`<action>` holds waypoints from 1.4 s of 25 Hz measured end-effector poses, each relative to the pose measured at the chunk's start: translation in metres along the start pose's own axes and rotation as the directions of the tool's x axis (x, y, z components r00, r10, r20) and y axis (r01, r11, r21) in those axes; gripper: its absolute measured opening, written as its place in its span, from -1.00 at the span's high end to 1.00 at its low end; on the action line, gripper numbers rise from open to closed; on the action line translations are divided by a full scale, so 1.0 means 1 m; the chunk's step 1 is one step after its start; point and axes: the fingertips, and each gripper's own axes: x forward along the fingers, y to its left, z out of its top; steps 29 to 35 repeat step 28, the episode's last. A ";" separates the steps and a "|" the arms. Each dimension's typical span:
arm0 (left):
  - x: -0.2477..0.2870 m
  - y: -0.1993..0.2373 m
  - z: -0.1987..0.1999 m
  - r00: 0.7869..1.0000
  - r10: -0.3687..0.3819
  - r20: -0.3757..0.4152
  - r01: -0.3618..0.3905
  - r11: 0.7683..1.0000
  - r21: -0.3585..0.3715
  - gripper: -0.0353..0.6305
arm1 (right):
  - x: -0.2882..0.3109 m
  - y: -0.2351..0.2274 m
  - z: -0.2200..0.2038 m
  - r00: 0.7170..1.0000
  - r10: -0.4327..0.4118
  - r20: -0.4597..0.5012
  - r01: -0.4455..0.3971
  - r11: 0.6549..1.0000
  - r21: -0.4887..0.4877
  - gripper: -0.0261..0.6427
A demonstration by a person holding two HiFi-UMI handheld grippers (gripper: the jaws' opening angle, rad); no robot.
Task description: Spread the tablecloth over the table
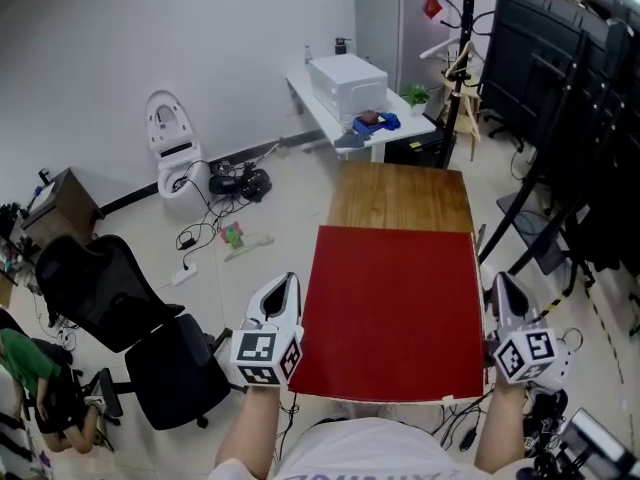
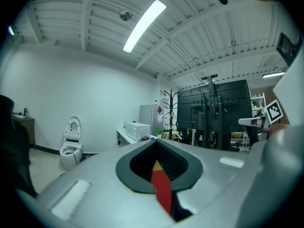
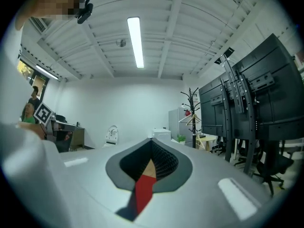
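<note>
Left gripper: the left gripper (image 1: pixel 289 280) is closed tight on the near left corner of the flat red tablecloth (image 1: pixel 395 308). In the left gripper view a thin strip of red sticks out between its two jaws.
Right gripper: the right gripper (image 1: pixel 500 282) is closed tight on the near right corner of the same cloth. A red strip shows between its jaws too.
Gripper aim: both point forward, away from the person, one on each side of the cloth.
Where the cloth is: it lies over the near part of the brown wooden worktop (image 1: pixel 400 196). A band of bare wood shows at the far end.
Which way the cloth runs: its long side goes from the person toward the far end, in line with the worktop. Its far edge is straight across the wood.
On the left: a black office chair (image 1: pixel 110 288) stands on the floor, well apart from the worktop. Past it are black cables (image 1: pixel 215 203) and a white toilet (image 1: pixel 170 153).
At the far end: a white table (image 1: pixel 400 128) holds a white box machine (image 1: pixel 347 81). It stands just past the worktop's bare end.
On the right: a tall black rack of screens (image 1: pixel 560 98) stands near the worktop's right edge, with a coat stand (image 1: pixel 460 58) behind.
</note>
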 end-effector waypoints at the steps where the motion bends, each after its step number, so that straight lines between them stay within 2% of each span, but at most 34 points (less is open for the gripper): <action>1: 0.000 -0.005 0.000 1.000 -0.001 0.002 0.001 1.000 0.001 0.88 | -0.002 0.000 -0.001 1.000 0.007 -0.010 -0.007 1.000 0.003 0.91; 6: 0.001 -0.021 0.000 1.000 -0.004 0.000 0.004 1.000 -0.001 0.88 | -0.006 -0.008 -0.009 0.999 0.021 -0.041 -0.022 1.000 -0.010 0.91; 35: 0.018 -0.036 0.001 1.000 0.001 0.001 -0.001 1.000 -0.002 0.88 | 0.007 -0.021 -0.011 0.998 0.051 -0.043 -0.052 0.998 -0.032 0.91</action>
